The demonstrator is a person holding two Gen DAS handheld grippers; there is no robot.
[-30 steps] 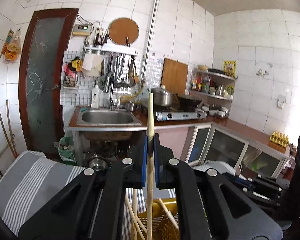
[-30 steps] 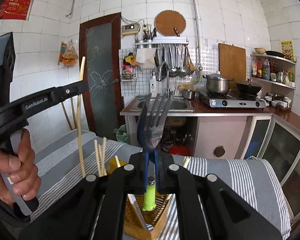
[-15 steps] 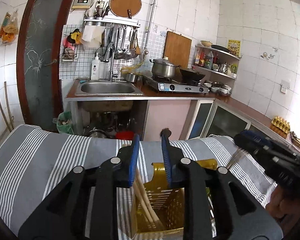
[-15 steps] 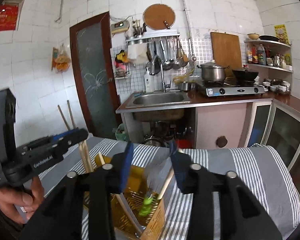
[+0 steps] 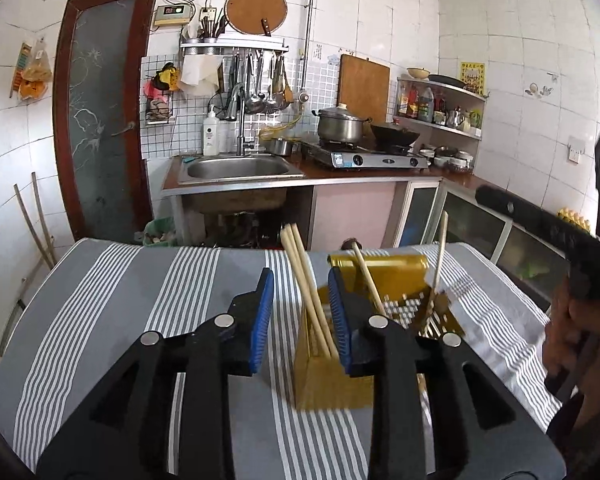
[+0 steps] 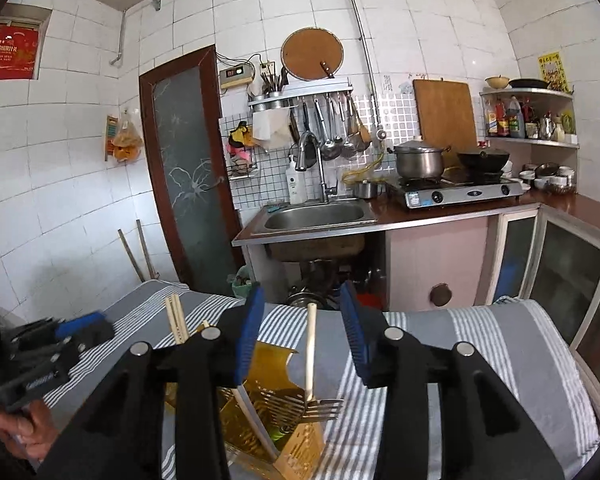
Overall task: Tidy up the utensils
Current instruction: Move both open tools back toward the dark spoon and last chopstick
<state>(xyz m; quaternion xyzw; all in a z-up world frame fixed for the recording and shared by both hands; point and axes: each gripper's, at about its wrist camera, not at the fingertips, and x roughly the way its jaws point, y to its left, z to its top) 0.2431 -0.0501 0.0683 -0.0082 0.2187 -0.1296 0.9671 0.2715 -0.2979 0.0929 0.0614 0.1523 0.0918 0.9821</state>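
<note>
A yellow slotted utensil holder (image 5: 332, 376) stands on the striped cloth, also in the right wrist view (image 6: 276, 412). Wooden chopsticks (image 5: 306, 292) stand in its left compartment. A wooden-handled utensil (image 5: 438, 264) leans in the right part. In the right wrist view a wooden-handled fork (image 6: 310, 364) stands in the holder with its tines (image 6: 324, 410) low. My left gripper (image 5: 300, 320) is open and empty just before the holder. My right gripper (image 6: 303, 336) is open and empty above the holder.
The grey-and-white striped cloth (image 5: 140, 292) covers the table. Behind it are a sink (image 5: 236, 170), a gas stove with a pot (image 5: 340, 128), cabinets and a door (image 5: 100, 120). The other gripper and hand show at the right edge (image 5: 572, 280).
My left gripper let go of the chopstick, which now stands in the holder, and opened. My right gripper released the fork into the holder and opened. Both drew back a little.
</note>
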